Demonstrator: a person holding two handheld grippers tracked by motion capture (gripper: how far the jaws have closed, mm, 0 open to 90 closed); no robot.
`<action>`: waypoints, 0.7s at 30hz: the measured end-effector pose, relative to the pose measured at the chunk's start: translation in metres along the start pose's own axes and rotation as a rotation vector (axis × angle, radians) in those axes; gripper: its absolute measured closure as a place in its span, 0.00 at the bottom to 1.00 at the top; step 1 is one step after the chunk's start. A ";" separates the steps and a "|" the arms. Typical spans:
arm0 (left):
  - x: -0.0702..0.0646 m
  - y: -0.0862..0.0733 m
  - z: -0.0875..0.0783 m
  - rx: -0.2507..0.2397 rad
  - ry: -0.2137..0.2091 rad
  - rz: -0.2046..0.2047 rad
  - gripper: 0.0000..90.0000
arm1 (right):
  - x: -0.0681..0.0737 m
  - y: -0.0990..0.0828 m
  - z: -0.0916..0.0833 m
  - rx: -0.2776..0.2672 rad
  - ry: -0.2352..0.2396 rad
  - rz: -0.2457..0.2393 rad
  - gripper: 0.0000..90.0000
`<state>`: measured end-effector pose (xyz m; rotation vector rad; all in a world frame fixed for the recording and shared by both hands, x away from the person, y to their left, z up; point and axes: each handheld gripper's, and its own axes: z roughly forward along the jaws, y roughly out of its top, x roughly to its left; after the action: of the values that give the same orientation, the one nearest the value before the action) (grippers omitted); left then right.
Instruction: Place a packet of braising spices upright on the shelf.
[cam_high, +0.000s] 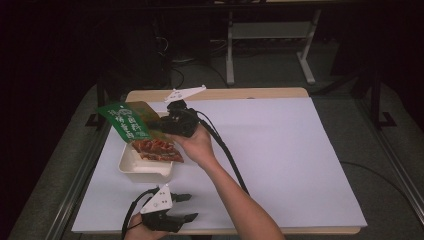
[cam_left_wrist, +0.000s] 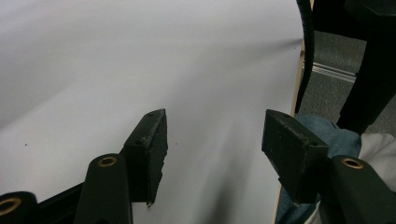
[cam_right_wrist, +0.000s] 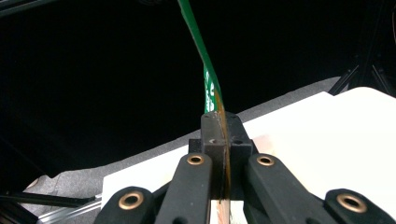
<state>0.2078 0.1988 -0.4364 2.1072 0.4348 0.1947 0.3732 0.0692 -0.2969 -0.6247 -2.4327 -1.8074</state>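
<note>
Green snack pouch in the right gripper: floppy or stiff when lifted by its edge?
Probably semi-stiff: the green snack pouch stays fairly flat from the right gripper. Seemingly light: an edge pinch carries it. Glossy film may slip.

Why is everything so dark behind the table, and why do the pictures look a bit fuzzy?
High view: light falls on the white table while the room behind stays black. Right gripper view: the green packet in the shut right claw stands against darkness. Left gripper view: the open left claw casts soft, blurry shadows.
</note>
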 end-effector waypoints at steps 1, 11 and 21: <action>0.000 0.000 0.000 0.000 0.000 0.000 0.44 | 0.000 0.000 0.002 0.002 0.001 0.003 0.99; -0.001 0.000 -0.001 -0.001 0.000 0.002 0.44 | -0.003 -0.011 0.024 -0.012 0.006 0.063 1.00; -0.002 0.001 0.000 0.004 0.000 0.012 0.44 | -0.014 -0.033 0.033 -0.069 -0.103 0.154 1.00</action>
<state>0.2059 0.1979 -0.4356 2.1143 0.4225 0.2007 0.3810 0.0881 -0.3407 -0.9051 -2.3186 -1.8473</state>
